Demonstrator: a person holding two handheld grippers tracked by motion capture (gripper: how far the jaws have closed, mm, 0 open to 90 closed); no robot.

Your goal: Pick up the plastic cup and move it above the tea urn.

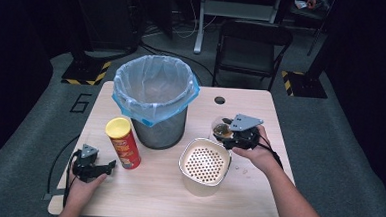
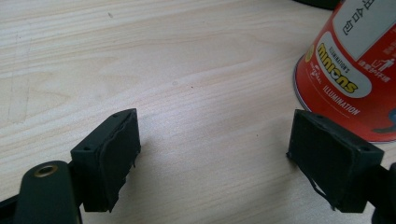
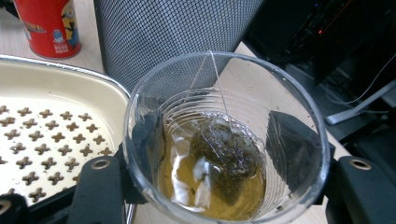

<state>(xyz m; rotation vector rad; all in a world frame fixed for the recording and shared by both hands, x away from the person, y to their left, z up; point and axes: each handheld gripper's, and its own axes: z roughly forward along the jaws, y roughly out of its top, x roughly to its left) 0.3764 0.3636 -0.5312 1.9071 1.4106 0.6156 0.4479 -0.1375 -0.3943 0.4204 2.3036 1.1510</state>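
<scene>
My right gripper (image 1: 228, 131) is clamped round the cup (image 3: 224, 149) of tea, held just beyond the strainer pot (image 1: 204, 164), seemingly off the table (image 1: 151, 196). My left gripper (image 1: 109, 165) rests low, jaws apart, beside the can (image 1: 123, 142).

"minions" and "ILLUMINATION" on the red can (image 2: 355, 70), Korean lettering above them, "6" on the floor (image 1: 81, 103)

Light wood tabletop (image 1: 156, 191) carries mesh bin (image 1: 156, 117) with blue liner, red chip can (image 1: 123, 143) upright just beside it, cream perforated-top container (image 1: 204, 165) nearer front edge — small crumbs (image 1: 242, 169) beside container.
</scene>
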